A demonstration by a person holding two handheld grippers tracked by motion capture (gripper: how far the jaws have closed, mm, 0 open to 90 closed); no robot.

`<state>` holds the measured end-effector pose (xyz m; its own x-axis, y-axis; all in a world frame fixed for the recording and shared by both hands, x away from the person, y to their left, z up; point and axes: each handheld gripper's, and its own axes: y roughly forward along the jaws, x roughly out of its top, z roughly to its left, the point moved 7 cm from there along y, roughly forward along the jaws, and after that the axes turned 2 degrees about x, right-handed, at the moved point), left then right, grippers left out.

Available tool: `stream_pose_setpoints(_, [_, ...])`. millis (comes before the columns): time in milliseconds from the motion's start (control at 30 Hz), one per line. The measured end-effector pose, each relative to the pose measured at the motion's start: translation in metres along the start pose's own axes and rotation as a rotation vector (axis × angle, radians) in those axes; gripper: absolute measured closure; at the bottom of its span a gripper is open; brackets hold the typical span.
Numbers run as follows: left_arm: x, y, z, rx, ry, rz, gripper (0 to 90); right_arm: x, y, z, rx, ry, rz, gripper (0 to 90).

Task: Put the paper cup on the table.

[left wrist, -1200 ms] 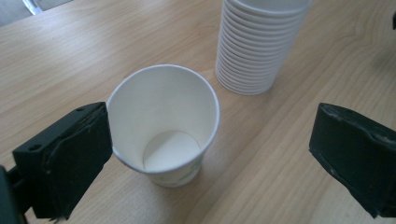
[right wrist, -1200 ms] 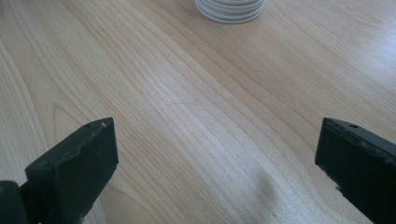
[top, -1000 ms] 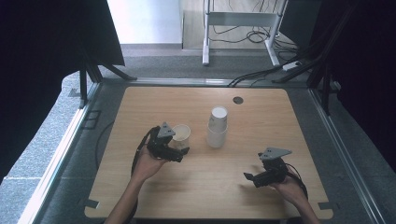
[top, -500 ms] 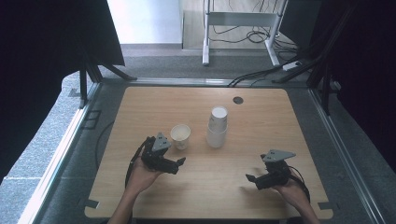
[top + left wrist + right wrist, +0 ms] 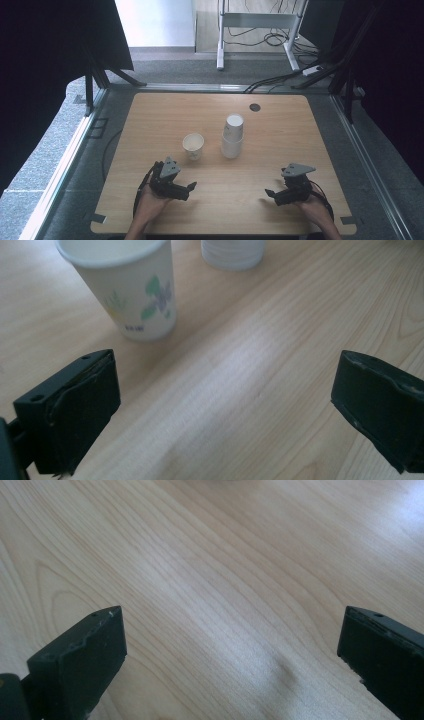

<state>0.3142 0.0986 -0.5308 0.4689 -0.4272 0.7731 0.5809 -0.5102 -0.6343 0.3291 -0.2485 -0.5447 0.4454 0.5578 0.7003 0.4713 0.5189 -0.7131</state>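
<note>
Your left gripper [image 5: 225, 410] has its two black jaws spread wide with nothing but bare wood between them; it holds nothing. Just ahead of its left jaw stands the single white paper cup with a small flower print [image 5: 122, 287], upright, mouth open, apart from the jaws. Beyond that cup, at the top edge of the left gripper view, you can see the base of the stack of white paper cups [image 5: 232, 252].

Your right gripper [image 5: 230, 665] is likewise gaping and empty, looking along the light wooden tabletop [image 5: 210, 580] with no cup near its jaws.

From the high view, your left gripper [image 5: 189, 188] sits low near the front edge of the table, on the near side of the single cup [image 5: 193, 145], close but not touching. The stack [image 5: 233, 136] stands upright just to the right of that cup, near the middle of the table, the two a short gap apart. Your right gripper [image 5: 268, 194] rests near the front right corner, well apart from both. A small dark round disc [image 5: 255, 107] lies farther back, past the stack.

As a judgement: one cup stands separated from the stack and set down on its own, so that much looks done. The stack appears to hold several more cups, so if you are laying them out one by one, most of that work remains, and neither gripper has begun on the next one.
</note>
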Motion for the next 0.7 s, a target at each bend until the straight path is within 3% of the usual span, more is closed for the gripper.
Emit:
stream_pose_setpoints(400, [-0.027, 0.023, -0.011, 0.002, 0.021, 0.121, 0.0, -0.013, 0.015, -0.001, 0.002, 0.022, 0.041, 0.0])
stream_pose_setpoints(500, [-0.032, 0.028, -0.014, -0.003, 0.021, 0.148, 0.0, -0.015, 0.019, -0.001, 0.022, 0.039, 0.035, 0.0])
stream_pose_setpoints(700, [-0.033, 0.028, -0.014, -0.010, -0.008, 0.159, 0.0, -0.016, 0.020, -0.003, 0.027, 0.055, 0.008, 0.0])
